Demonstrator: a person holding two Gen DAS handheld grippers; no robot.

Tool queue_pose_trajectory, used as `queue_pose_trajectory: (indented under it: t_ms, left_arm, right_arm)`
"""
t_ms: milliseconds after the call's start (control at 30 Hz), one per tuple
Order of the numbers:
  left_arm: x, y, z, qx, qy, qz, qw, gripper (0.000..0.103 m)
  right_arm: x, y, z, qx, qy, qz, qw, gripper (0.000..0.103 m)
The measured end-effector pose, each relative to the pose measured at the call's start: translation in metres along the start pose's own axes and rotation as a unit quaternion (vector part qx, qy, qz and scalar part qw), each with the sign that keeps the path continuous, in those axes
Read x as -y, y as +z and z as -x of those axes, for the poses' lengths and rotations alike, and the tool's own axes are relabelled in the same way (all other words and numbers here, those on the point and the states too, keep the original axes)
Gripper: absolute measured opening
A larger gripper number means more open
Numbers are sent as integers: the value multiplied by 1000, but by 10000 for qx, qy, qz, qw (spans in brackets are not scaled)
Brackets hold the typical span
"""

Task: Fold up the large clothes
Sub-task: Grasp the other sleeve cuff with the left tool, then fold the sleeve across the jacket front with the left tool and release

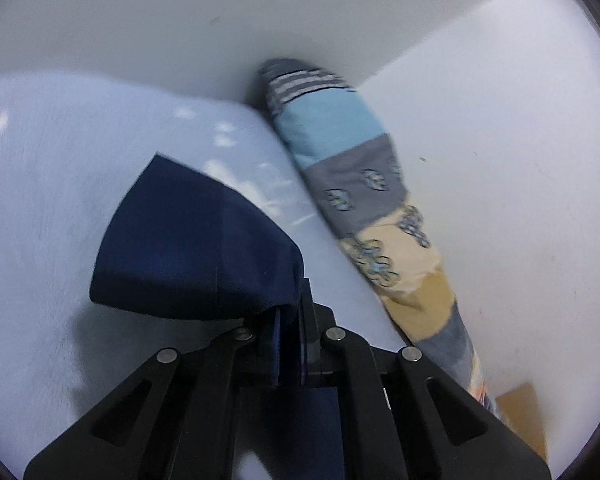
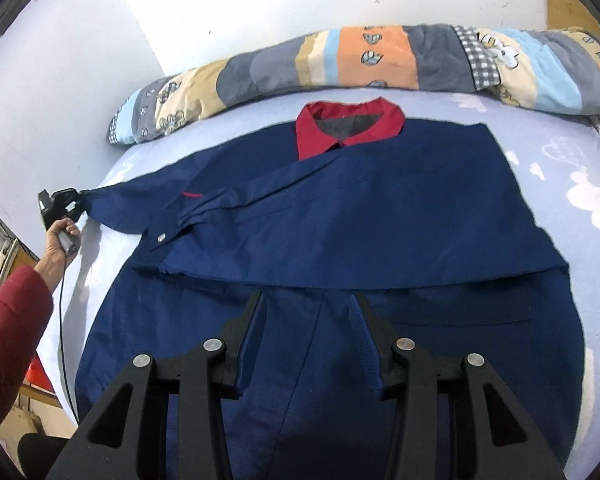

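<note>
Right gripper: your right gripper [image 2: 308, 344] is nearest to you, low over the bottom part of the jacket. Its two fingers [image 2: 252, 336] stand partly apart, and blue cloth lies between them. I cannot tell if the pads press on it (the view down there is poor).
Jacket: the big dark blue jacket [image 2: 340, 216] lies flat and spread out on the bed. Its red collar [image 2: 348, 128] is on the far side from you.
Left gripper: your left gripper [image 2: 74, 202] is out at the left edge of the bed. It is pinched tight on the end of the sleeve [image 1: 196, 248], and the sleeve is pulled out straight to the side.
Left hand: your left hand [image 2: 58, 240] holds the handle, with a red cuff [image 2: 12, 340] behind it.
Bed sheet: the light blue sheet [image 2: 580, 184] is under the jacket.
Quilt: a rolled patchwork quilt [image 2: 360, 64] lies just past the collar, along the white wall [image 2: 260, 8].
</note>
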State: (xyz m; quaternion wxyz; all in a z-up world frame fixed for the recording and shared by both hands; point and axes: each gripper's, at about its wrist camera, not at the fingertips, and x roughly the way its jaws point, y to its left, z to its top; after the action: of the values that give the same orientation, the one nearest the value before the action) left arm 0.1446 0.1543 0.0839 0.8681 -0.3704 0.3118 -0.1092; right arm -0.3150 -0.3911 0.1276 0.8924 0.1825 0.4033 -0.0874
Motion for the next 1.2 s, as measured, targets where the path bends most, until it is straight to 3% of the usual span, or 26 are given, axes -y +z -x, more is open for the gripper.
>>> queue_pose_trajectory:
  t_ms: [300, 567, 767, 900, 1033, 1167, 1200]
  left_arm:
    - [150, -4, 69, -57, -678, -845, 9941, 4]
    - [308, -78, 112, -375, -1260, -1770, 9754, 4]
    - [415, -193, 115, -932, -1585, -2440, 9522, 5]
    - [467, -303, 96, -1435, -1508, -3120, 9270, 5]
    - [478, -429, 69, -1922, -1174, -3839, 8955, 5]
    - [457, -547, 38, -2235, -409, -4614, 8576, 6]
    - [449, -562, 29, -2307, -290, -4706, 8512, 6]
  right_arm:
    - [36, 11, 48, 661, -4, -611, 9959, 47]
    - [78, 12, 98, 1261, -64, -1009, 9869, 47]
    - [112, 4, 132, 1615, -55, -1315, 9780, 47]
    - [137, -4, 151, 1778, -49, -1565, 9715, 47]
    - [157, -9, 167, 1932, 2, -1806, 9644, 47]
    - [170, -13, 175, 1992, -17, -1870, 9619, 47]
    - [171, -15, 176, 1992, -24, -1877, 9618, 47]
